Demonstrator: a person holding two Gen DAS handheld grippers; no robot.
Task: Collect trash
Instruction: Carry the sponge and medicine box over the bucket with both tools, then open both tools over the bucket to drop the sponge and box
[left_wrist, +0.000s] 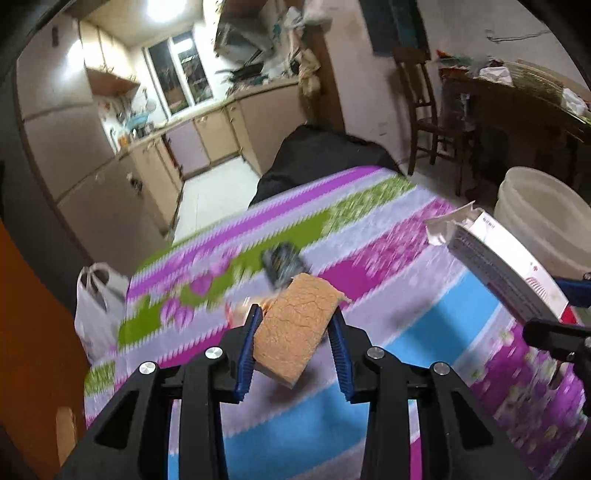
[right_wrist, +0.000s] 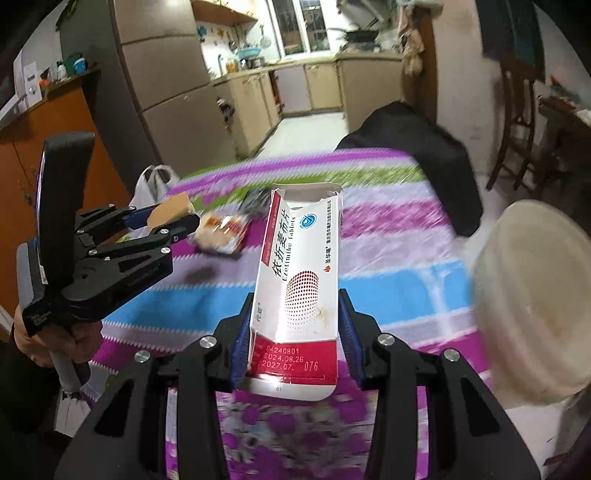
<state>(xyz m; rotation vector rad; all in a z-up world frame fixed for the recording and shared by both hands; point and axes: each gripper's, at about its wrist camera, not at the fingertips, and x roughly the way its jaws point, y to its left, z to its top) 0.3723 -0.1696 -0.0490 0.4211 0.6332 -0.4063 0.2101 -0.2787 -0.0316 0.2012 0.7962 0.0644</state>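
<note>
The left gripper (left_wrist: 295, 325) is clamped on a tan, cracked sponge-like block (left_wrist: 297, 325), its blue pads pressing both sides, lifted above the striped tablecloth (left_wrist: 424, 332). The right gripper (right_wrist: 293, 332) grips a white and red medicine box (right_wrist: 299, 280) (its far end torn open), also held clear of the cloth. Just beyond the block lie a dark wrapper (left_wrist: 282, 264) and a crumpled snack packet (right_wrist: 221, 232), both blurred. A white plastic bag (left_wrist: 96, 306) hangs at the table's far left edge, and a pale bucket (right_wrist: 532, 306) stands to the right.
</note>
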